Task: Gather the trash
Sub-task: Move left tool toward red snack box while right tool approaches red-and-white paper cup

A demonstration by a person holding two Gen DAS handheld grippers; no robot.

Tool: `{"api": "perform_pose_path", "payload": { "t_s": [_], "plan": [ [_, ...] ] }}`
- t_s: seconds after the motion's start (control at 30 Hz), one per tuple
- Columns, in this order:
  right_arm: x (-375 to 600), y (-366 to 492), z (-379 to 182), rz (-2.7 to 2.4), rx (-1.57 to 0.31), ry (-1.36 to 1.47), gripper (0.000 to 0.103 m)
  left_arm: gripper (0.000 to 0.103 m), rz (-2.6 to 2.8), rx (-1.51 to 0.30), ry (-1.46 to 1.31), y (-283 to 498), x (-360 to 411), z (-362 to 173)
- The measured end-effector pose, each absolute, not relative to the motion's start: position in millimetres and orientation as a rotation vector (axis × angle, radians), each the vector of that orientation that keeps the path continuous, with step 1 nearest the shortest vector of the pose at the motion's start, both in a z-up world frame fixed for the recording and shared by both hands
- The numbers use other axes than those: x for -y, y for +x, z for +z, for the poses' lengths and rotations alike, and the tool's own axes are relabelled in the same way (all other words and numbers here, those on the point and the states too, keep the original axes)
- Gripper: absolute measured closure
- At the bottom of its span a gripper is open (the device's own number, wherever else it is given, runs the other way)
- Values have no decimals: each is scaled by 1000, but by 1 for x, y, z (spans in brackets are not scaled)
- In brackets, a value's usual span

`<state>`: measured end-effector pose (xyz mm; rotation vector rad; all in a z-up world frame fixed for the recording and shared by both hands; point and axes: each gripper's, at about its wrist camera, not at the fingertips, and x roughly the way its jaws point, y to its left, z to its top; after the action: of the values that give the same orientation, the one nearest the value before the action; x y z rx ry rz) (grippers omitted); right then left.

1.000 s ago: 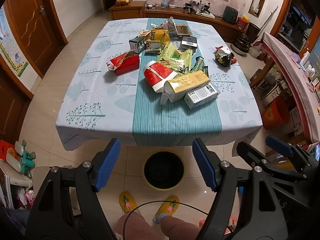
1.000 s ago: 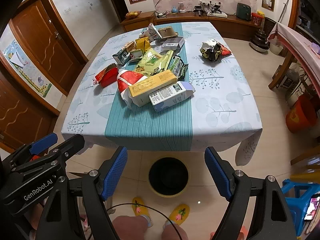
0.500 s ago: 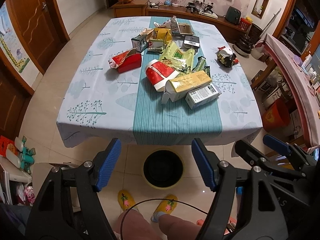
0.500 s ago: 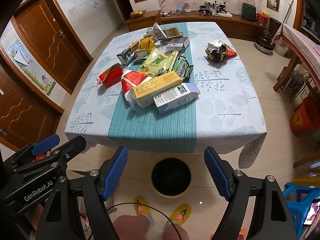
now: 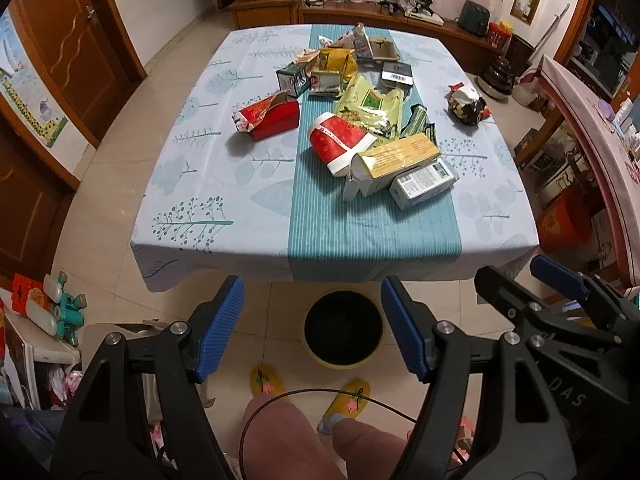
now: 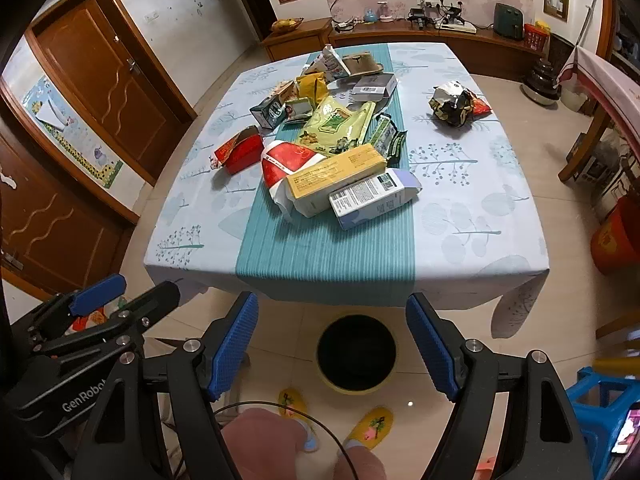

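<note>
Trash (image 5: 376, 128) lies heaped along the teal centre strip of the surface (image 5: 208, 184), from about the middle back to the far edge; none of it is collected yet. Nearest the near edge sit a white barcoded carton (image 6: 374, 196) and a yellow box (image 6: 338, 176), touching each other, with a red-and-white bag (image 5: 340, 140) just behind. A red packet (image 5: 268, 118) lies apart toward the left edge, and a crumpled wrapper (image 6: 456, 102) well apart toward the right edge.

Over the last second both views have drawn slightly closer to the surface; the heap itself has not shifted. Judgement: you are closing in for a first pick, and the white carton is the likeliest target.

Your left gripper (image 5: 312, 332) stands wide open and empty, as does your right gripper (image 6: 332, 344). Both hang short of the near edge, above the floor. The dark bin (image 5: 344, 328) stands on the floor just below that edge, mouth unobstructed.
</note>
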<state>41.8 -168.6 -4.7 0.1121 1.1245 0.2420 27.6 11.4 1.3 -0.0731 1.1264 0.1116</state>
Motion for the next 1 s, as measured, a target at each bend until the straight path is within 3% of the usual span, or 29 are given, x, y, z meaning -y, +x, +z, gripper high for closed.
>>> {"api": "perform_pose_path", "payload": {
  "t_s": [0.3,0.67,1.0],
  "plan": [
    [138,75,-3,190,-1115,111,25,35,55,-1135,-54,70,-41,-5],
    [86,158,9,42,-1085,168,25,35,-37,-1089,-15,181,-126,16],
    [25,213,-49,4,-1134,31,25,35,-165,-1189,91,266,-181,-33]
  ]
}}
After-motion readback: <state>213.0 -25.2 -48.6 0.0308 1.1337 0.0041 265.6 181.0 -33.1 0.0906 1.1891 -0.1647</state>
